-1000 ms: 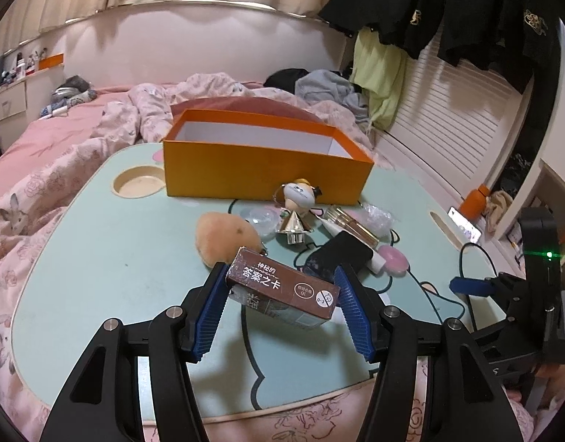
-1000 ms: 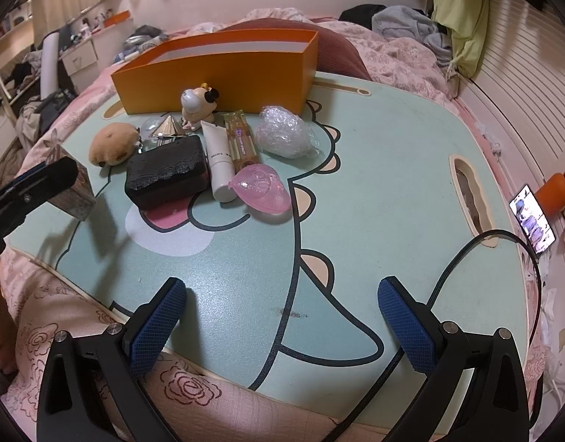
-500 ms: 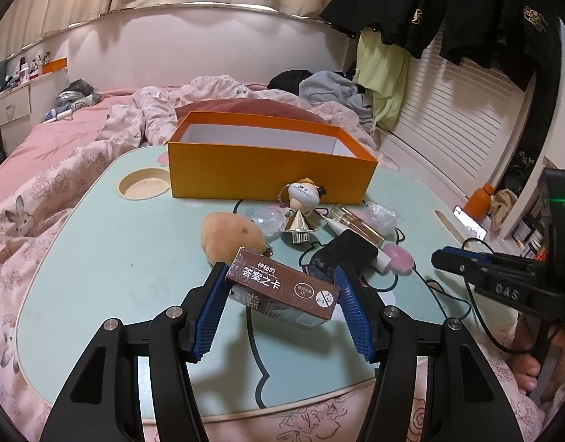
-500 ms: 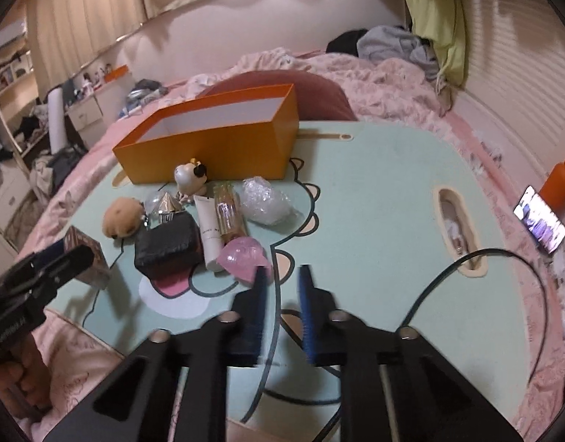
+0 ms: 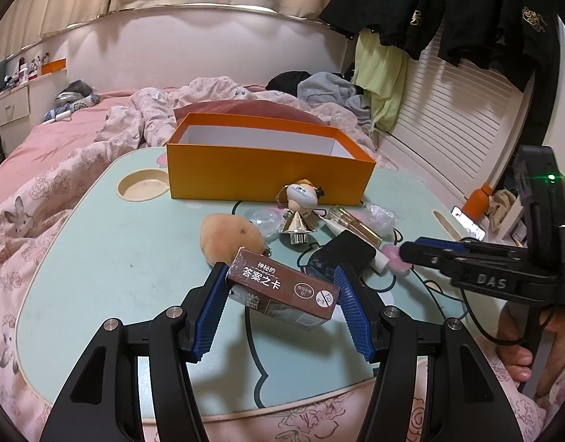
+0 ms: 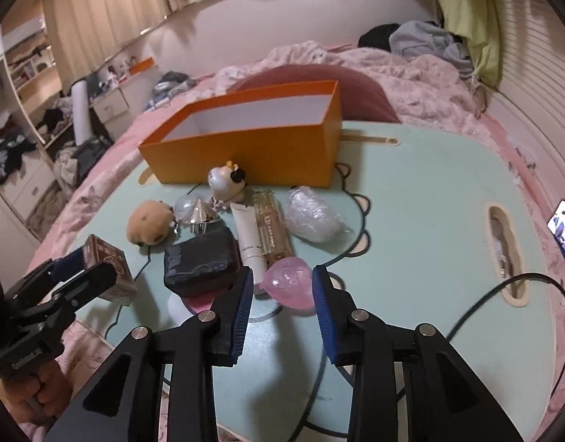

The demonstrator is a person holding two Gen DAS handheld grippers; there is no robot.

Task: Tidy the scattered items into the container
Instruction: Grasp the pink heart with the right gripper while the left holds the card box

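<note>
My left gripper [image 5: 280, 276] is shut on a brown card box [image 5: 282, 287], held just above the mint-green lap table [image 5: 116, 258]. The open orange box [image 5: 267, 169] stands at the table's far side, white and bare inside. Scattered before it lie a tan plush [image 5: 227, 235], a cow figurine [image 6: 225, 180], a silver cone [image 6: 201, 213], a black pouch [image 6: 201, 261], a white tube [image 6: 249, 239], a gold bottle [image 6: 271, 228] and a bubble-wrap packet [image 6: 311, 213]. My right gripper [image 6: 282, 280] hovers over a pink jelly piece [image 6: 289, 287]; its jaws are opening, and the pads do not press on it.
A black cable [image 6: 503, 287] crosses the table's near right part beside a long slot [image 6: 503, 250]. A round cup recess [image 5: 142, 184] sits left of the orange box. A lit phone [image 6: 562, 228] lies off the right edge. Pink bedding surrounds the table.
The right gripper went from wide open to fully shut, then parted a little, and rose toward the pink piece. The left gripper kept still with the brown box.
</note>
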